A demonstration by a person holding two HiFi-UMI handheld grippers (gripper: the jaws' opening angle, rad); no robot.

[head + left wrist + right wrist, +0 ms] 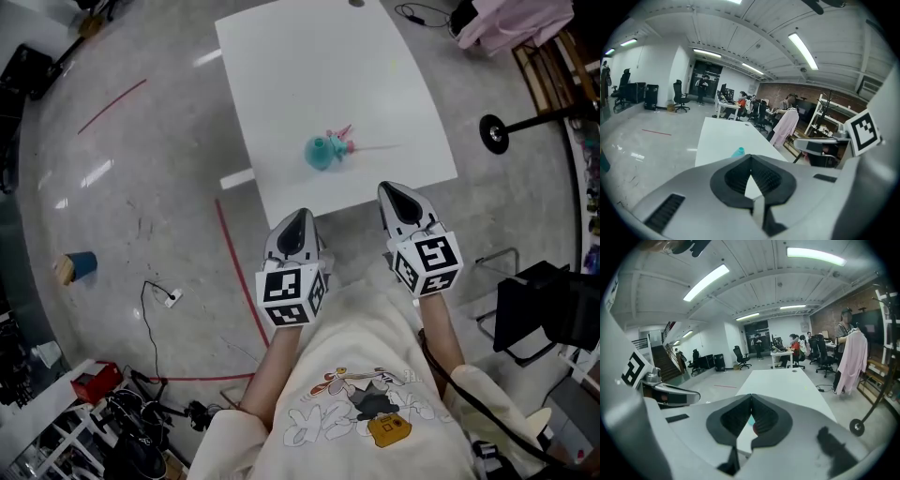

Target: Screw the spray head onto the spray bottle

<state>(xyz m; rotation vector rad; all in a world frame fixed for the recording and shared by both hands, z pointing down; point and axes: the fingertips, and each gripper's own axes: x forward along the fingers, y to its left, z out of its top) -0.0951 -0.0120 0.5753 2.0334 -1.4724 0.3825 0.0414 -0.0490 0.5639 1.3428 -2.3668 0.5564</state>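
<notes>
Polished grey concrete floor fills most of the head view, crossed by a red tape line, and a white table stands ahead of you. On that table, near its front edge, sits the teal spray bottle. The pink spray head is right against the bottle's far right side; you cannot tell from these views whether the two are joined or only touching.

Your left gripper hangs over the floor just short of the table's near edge, and your right gripper is beside it, its tip at the table's front right corner. Each carries its marker cube close to your wrist.

In the left gripper view your left gripper's fingers are pressed together with nothing between them, and the bottle shows just above their tips, further along the table. In the right gripper view the fingers are likewise pressed together and empty; a sliver of teal shows through the gap below the tips.

A pink garment hangs to the right of the table, and a black round stand base rests on the floor on that side. A blue cup lies on the floor off to your left.
</notes>
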